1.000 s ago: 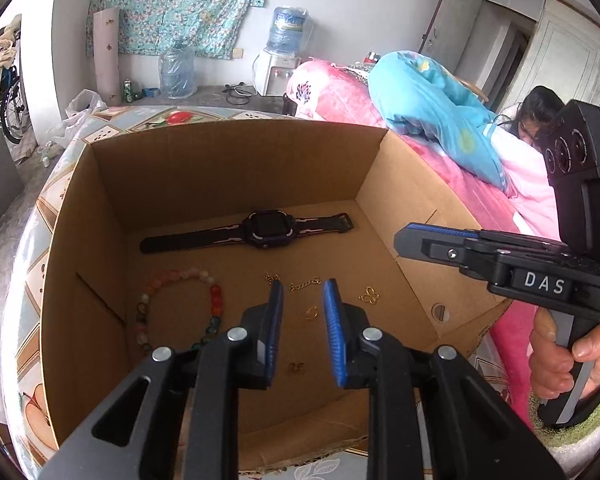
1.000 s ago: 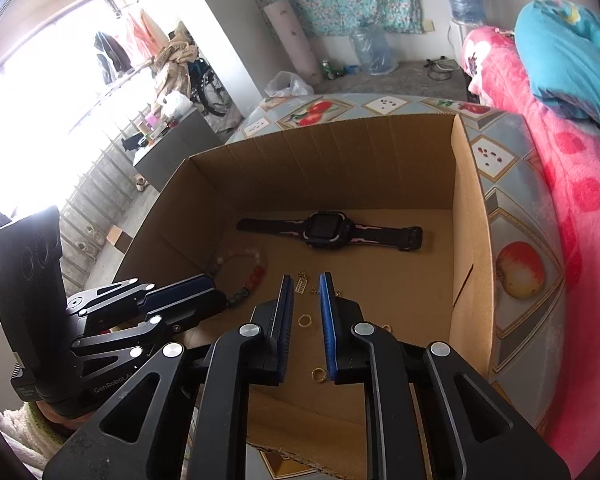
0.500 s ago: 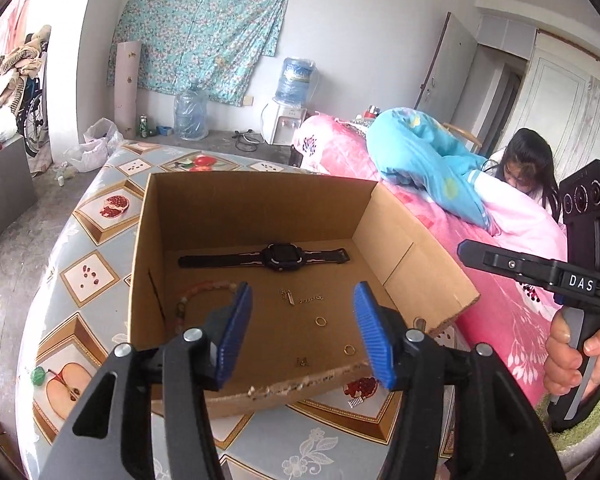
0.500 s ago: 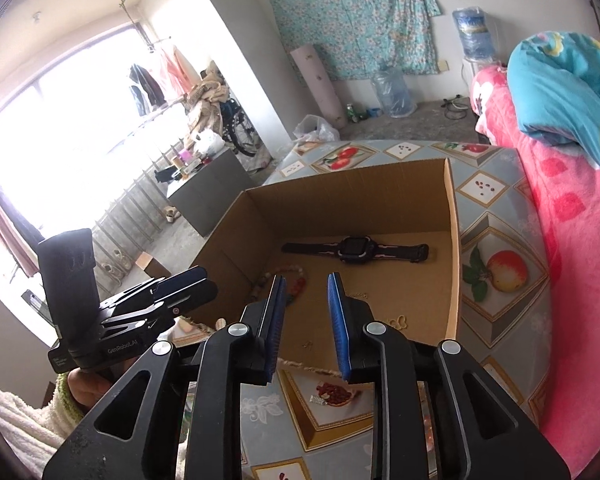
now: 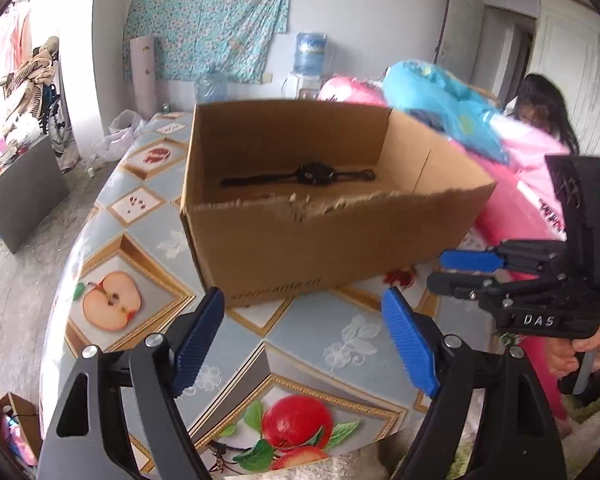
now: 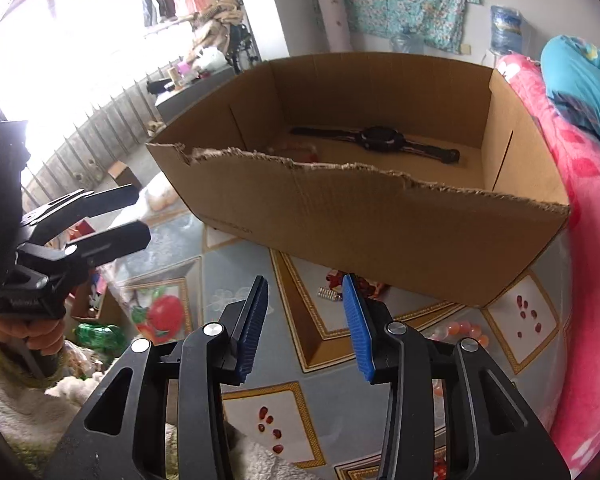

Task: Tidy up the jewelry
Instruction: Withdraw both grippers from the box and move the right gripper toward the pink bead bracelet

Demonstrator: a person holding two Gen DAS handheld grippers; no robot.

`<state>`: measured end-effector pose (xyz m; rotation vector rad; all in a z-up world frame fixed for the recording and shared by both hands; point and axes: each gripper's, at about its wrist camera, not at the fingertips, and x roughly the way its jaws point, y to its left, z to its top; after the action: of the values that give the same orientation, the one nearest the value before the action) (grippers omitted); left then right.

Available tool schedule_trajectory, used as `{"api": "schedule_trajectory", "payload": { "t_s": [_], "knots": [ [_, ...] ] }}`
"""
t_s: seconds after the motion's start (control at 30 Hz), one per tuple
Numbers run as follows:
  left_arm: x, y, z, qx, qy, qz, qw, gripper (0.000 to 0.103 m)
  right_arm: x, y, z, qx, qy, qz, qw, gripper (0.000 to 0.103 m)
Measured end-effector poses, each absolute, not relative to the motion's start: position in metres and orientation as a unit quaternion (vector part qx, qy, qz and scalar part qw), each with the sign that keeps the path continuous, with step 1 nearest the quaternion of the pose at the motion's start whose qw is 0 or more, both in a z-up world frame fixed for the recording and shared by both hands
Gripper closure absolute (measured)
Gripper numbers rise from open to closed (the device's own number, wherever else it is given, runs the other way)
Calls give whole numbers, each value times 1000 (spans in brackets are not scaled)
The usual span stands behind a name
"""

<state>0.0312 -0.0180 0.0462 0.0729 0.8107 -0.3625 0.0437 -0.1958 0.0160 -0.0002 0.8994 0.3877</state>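
Note:
An open cardboard box (image 5: 320,248) stands on the fruit-patterned table (image 5: 316,344); it also shows in the right wrist view (image 6: 380,232). A black watch (image 5: 308,174) lies flat at the back of the box floor, also seen from the right (image 6: 380,140). A bit of the bead bracelet (image 6: 300,152) shows behind the torn front wall. My left gripper (image 5: 302,344) is open and empty, low in front of the box. My right gripper (image 6: 304,320) is open and empty, also in front of the box. A small silver piece (image 6: 327,294) lies on the table near the box.
A pink quilt (image 6: 580,200) with a blue pillow (image 5: 440,112) lies right of the table. A person with dark hair (image 5: 540,108) sits behind it. Pink beads (image 6: 460,330) lie on the table by my right gripper. Water jugs and clutter stand on the floor beyond.
Both grippers have pulled back out of the box and dropped low in front of it. Both have opened, the left one wide. The jewelry inside stays where it was.

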Motion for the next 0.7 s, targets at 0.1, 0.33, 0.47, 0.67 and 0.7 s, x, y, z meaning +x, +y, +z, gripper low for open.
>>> {"api": "schedule_trajectory", "payload": {
  "t_s": [0.1,0.33,0.47,0.67,0.7],
  "knots": [
    [38,-26,16,59,436,-153,885,24,58,-191,1,-9,442,170,881,75],
    [43,-26,-18,67,480,-131,865,24,71,-187,-23,-24,463,154,873,99],
    [44,-22,-23,71,481,-123,865,23,65,-184,-24,-12,470,177,865,101],
    [48,-19,-22,71,480,-119,866,19,46,-170,-28,16,483,217,848,101],
    [48,-19,-23,70,479,-119,867,19,43,-167,-29,18,485,225,845,101]
  ]
}}
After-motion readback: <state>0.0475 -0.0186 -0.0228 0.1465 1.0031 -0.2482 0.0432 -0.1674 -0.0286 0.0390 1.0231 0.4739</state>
